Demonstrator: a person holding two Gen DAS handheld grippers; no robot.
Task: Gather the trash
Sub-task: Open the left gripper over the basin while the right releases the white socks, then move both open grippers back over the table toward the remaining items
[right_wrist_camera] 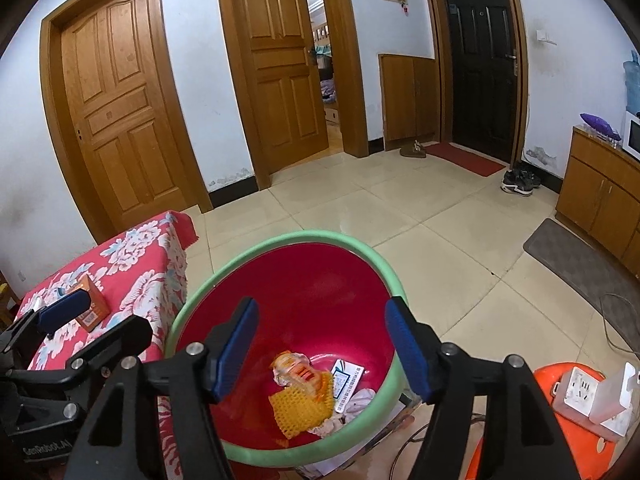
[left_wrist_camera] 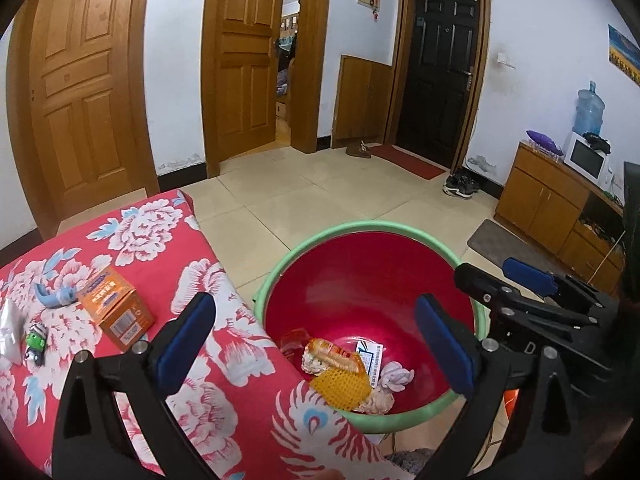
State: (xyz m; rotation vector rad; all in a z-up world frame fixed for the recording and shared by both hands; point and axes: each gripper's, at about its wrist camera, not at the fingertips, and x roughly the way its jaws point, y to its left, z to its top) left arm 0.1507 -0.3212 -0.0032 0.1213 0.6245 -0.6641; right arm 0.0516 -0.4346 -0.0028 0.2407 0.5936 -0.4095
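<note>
A red bin with a green rim (left_wrist_camera: pixel 360 226) stands on the floor beside the table. In it lie a yellow foam net (left_wrist_camera: pixel 344 388), an orange wrapper (left_wrist_camera: pixel 336 354), a white printed card (left_wrist_camera: pixel 370 360) and crumpled tissue (left_wrist_camera: pixel 396 376). My left gripper (left_wrist_camera: pixel 314 320) is open and empty, one finger over the table's edge and the other over the bin. My right gripper (right_wrist_camera: pixel 320 320) is open over the bin (right_wrist_camera: pixel 280 240), with nothing between its pads. Below it the wrapper (right_wrist_camera: pixel 298 372) looks blurred on the foam net (right_wrist_camera: pixel 300 408). Each gripper shows at the edge of the other's view.
The table's red flowered cloth (left_wrist_camera: pixel 224 360) carries an orange box (left_wrist_camera: pixel 116 312), a green toy (left_wrist_camera: pixel 36 344), a pale blue piece (left_wrist_camera: pixel 52 296) and a silver wrapper (left_wrist_camera: pixel 10 332). An orange stool (right_wrist_camera: pixel 556 376) with a white power strip (right_wrist_camera: pixel 584 392) stands right of the bin. Tiled floor lies beyond.
</note>
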